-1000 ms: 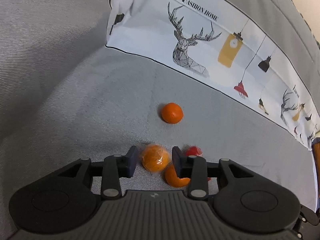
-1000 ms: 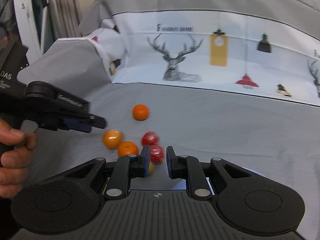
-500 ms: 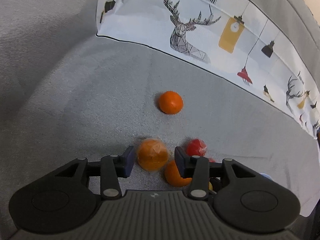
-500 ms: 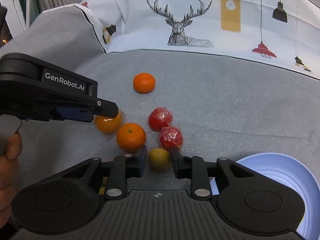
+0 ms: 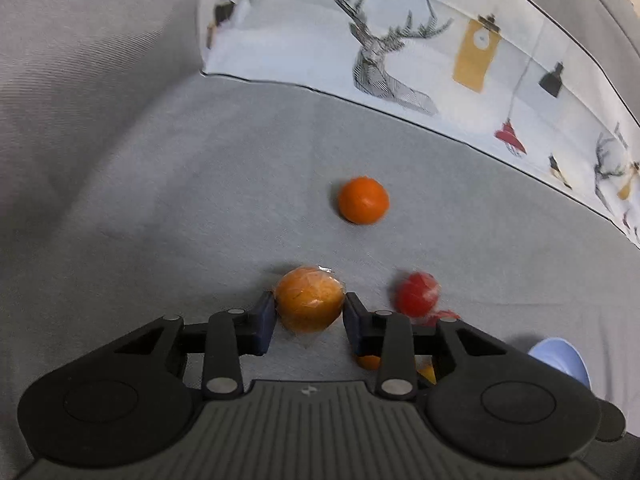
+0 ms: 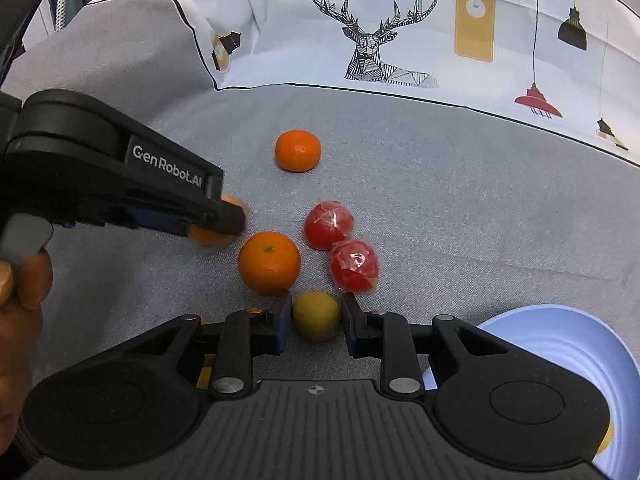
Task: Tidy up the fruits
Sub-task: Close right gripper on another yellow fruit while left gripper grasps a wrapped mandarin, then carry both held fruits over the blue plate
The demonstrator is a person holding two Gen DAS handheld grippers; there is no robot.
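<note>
I am on a grey bedspread (image 6: 480,208) with a pale blue bowl (image 6: 560,344) at my right gripper's four o'clock. To do this step well, I should close squarely across each fruit's widest part, then lift straight up so the neighbours are not knocked.

My left gripper (image 5: 310,314) has its pads against both sides of a wrapped orange (image 5: 310,303) and looks clamped on it. A bare orange (image 5: 363,200) lies apart at one o'clock.

My right gripper (image 6: 316,316) is part open around a small yellow fruit (image 6: 316,315), with slight gaps either side, so it is not yet gripped. A larger orange (image 6: 269,262) sits at eleven o'clock, and two wrapped red fruits (image 6: 354,266) at one o'clock.
</note>
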